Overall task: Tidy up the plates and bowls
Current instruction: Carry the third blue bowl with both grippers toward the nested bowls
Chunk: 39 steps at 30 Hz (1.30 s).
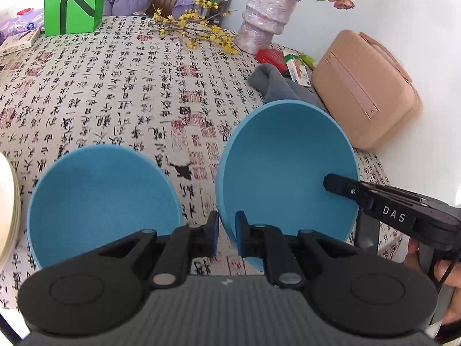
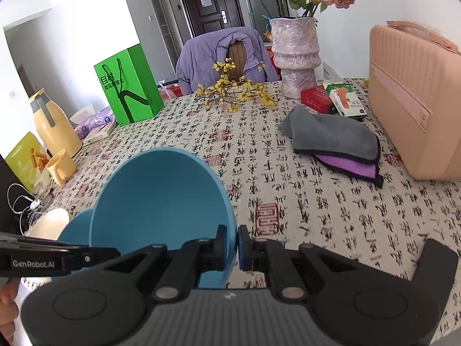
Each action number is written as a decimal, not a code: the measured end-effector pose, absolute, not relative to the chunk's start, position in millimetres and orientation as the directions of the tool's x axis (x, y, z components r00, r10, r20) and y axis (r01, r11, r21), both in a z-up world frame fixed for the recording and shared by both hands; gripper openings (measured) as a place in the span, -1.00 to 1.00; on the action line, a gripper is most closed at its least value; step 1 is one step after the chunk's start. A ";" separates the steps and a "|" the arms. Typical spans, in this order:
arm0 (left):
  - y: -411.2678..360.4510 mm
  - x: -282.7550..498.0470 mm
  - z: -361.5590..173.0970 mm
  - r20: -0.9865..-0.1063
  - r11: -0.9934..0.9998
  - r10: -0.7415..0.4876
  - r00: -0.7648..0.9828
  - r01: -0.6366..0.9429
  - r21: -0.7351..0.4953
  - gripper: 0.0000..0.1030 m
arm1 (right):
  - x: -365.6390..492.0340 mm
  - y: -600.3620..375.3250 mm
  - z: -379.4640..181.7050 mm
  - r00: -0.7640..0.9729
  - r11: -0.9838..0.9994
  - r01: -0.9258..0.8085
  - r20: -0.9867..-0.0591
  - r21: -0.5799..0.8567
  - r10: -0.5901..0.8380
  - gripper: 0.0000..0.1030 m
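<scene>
Calligraphy-print tablecloth (image 1: 121,92) under a lifted, tilted matte blue bowl (image 1: 288,173), left gripper (image 1: 227,238) and right gripper (image 2: 232,246) each clenched on its rim; second blue bowl (image 1: 100,201) rests just beside, so keep both grips level and nest it gently.

1. Blue bowls: two. One held bowl (image 1: 288,173) tilted at right, one second bowl (image 1: 100,196) left of it.
2. Cream plates (image 1: 8,210): a stack at the near left edge; number cannot be told.
3. Grippers: two. The left gripper (image 1: 227,236) and the right gripper (image 2: 232,248).
4. Vases: one, the pale purple vase (image 2: 296,57) at the far side of the counter (image 2: 317,216).
5. Folded cloths: two, a grey cloth (image 2: 331,132) over a purple cloth (image 2: 351,167).
6. Green paper bags: one green bag (image 2: 129,86), far left.
7. Pink cases: one pink case (image 2: 417,101), far right.
8. Yellow jugs: one jug (image 2: 52,124); yellow mugs: one mug (image 2: 62,167), both left.
9. Small boxes near the vase: two, a red box (image 2: 317,98) and a white box (image 2: 345,101).
</scene>
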<state>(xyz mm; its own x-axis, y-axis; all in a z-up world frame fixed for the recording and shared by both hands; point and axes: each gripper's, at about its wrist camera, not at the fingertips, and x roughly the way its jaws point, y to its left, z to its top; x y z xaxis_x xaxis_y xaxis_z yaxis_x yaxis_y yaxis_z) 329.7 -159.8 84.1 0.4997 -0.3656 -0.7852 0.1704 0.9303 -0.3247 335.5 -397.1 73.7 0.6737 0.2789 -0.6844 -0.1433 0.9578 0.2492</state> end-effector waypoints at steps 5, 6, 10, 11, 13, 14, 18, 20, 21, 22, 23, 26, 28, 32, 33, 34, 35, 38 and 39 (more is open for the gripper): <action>-162.0 313.6 88.1 -0.775 0.929 -0.369 0.513 0.177 -0.325 -0.77 | 315.6 -401.1 79.2 0.683 0.960 -0.138 -0.679 0.242 0.269 -0.85; -161.4 311.8 89.1 -0.773 0.928 -0.370 0.516 0.177 -0.327 -0.77 | 313.2 -400.8 80.3 0.684 0.961 -0.139 -0.678 0.240 0.268 -0.85; -156.1 303.1 95.3 -0.765 0.927 -0.374 0.524 0.179 -0.330 -0.77 | 306.1 -398.6 86.5 0.688 0.961 -0.149 -0.674 0.233 0.270 -0.85; -153.3 301.7 97.0 -0.765 0.927 -0.373 0.525 0.173 -0.333 -0.77 | 305.1 -397.0 88.8 0.688 0.960 -0.153 -0.671 0.235 0.275 -0.85; -147.5 297.1 102.4 -0.762 0.930 -0.365 0.535 0.168 -0.327 -0.77 | 303.3 -392.0 94.1 0.691 0.957 -0.165 -0.665 0.237 0.284 -0.85; -143.4 295.3 106.7 -0.757 0.932 -0.359 0.546 0.164 -0.323 -0.77 | 303.0 -386.7 98.0 0.694 0.956 -0.175 -0.660 0.233 0.288 -0.85; -119.3 287.0 123.1 -0.728 0.932 -0.357 0.584 0.168 -0.323 -0.74 | 303.9 -366.3 115.1 0.704 0.949 -0.223 -0.637 0.223 0.315 -0.85; -104.3 284.0 126.8 -0.722 0.932 -0.352 0.595 0.153 -0.329 -0.73 | 307.5 -354.9 122.1 0.702 0.942 -0.246 -0.629 0.227 0.334 -0.85; -97.9 282.7 127.3 -0.722 0.934 -0.347 0.598 0.145 -0.328 -0.73 | 310.4 -348.2 124.5 0.697 0.937 -0.259 -0.626 0.235 0.349 -0.85; -90.5 281.5 127.3 -0.724 0.937 -0.335 0.603 0.131 -0.324 -0.73 | 312.7 -340.3 126.1 0.693 0.933 -0.272 -0.625 0.237 0.361 -0.85; -83.1 280.8 126.4 -0.728 0.940 -0.322 0.606 0.115 -0.321 -0.73 | 314.6 -330.9 127.2 0.690 0.929 -0.287 -0.623 0.233 0.369 -0.85; -60.6 282.8 120.8 -0.737 0.943 -0.301 0.605 0.076 -0.322 -0.73 | 322.5 -303.1 125.5 0.671 0.917 -0.325 -0.627 0.233 0.397 -0.85; -46.7 283.9 114.9 -0.745 0.941 -0.303 0.594 0.063 -0.333 -0.73 | 328.8 -287.9 120.7 0.650 0.910 -0.340 -0.640 0.239 0.411 -0.85; -24.0 287.0 98.5 -0.765 0.938 -0.303 0.568 0.034 -0.346 -0.73 | 334.6 -260.6 107.2 0.613 0.902 -0.362 -0.669 0.235 0.420 -0.84; -20.1 288.3 95.2 -0.769 0.936 -0.305 0.562 0.030 -0.350 -0.73 | 336.2 -256.6 104.0 0.604 0.901 -0.363 -0.675 0.239 0.423 -0.84; -17.0 289.8 92.9 -0.771 0.935 -0.306 0.558 0.024 -0.354 -0.73 | 338.4 -253.4 100.9 0.594 0.899 -0.360 -0.683 0.248 0.426 -0.84; -12.5 290.6 90.0 -0.771 0.933 -0.308 0.557 0.018 -0.360 -0.73 | 340.5 -250.5 97.8 0.586 0.899 -0.356 -0.689 0.255 0.427 -0.84; -2.1 293.2 83.1 -0.769 0.928 -0.318 0.554 0.015 -0.373 -0.73 | 344.9 -242.5 89.0 0.572 0.902 -0.344 -0.703 0.262 0.422 -0.84; -0.3 294.1 81.5 -0.769 0.926 -0.323 0.552 0.017 -0.377 -0.73 | 345.3 -241.2 86.7 0.569 0.903 -0.343 -0.707 0.260 0.420 -0.83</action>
<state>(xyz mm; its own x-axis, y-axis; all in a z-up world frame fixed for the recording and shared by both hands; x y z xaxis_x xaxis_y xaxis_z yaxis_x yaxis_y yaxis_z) 294.1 -0.3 81.5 0.5516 -0.3230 -0.7691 0.0170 0.9262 -0.3767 345.3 -241.2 86.7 0.5690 0.4201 -0.7070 -0.3433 0.9025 0.2600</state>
